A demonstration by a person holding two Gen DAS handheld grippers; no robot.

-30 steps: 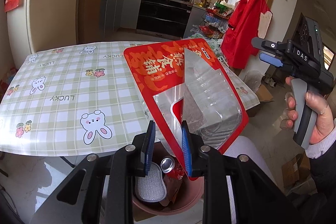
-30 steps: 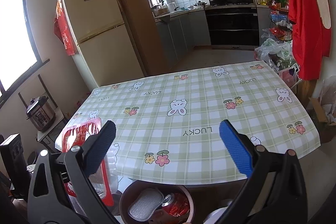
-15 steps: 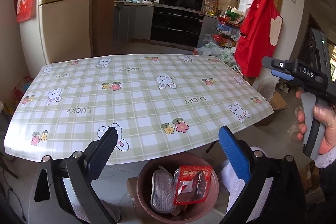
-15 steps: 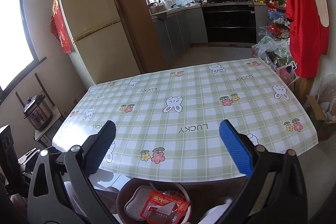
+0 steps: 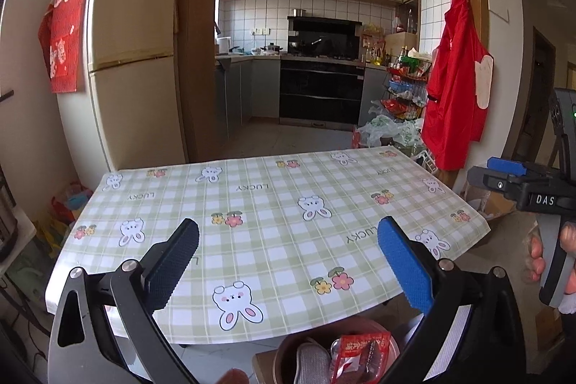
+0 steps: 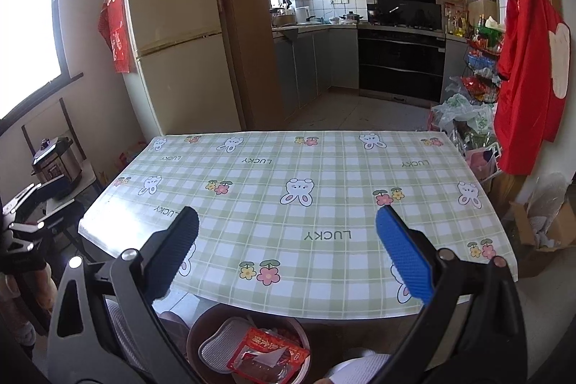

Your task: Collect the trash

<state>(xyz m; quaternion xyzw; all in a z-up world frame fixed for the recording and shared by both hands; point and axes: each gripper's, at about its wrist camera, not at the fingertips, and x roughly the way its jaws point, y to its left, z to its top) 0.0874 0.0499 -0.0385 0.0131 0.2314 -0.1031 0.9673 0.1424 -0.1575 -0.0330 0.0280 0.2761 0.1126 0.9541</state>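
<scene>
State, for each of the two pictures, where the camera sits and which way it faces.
Left wrist: on the left gripper, jaws open, facing the table and kitchen; right gripper and a hand show.
Right wrist: on the right gripper, jaws open, facing likewise; left gripper at the left edge.
Shared: table, fridge, bin holding the red packet.

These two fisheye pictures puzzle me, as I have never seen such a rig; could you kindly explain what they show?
No robot here: a person holds a two-finger tool in each hand, each carrying a forward-looking camera. One picture looks along the left gripper, the other along the right gripper. Both have their jaws wide apart and hold nothing; the left's jaws have just been opening. Ahead is a table with a bunny-patterned cloth. Below its near edge stands a brown bin holding a red snack wrapper and a grey pad.
</scene>
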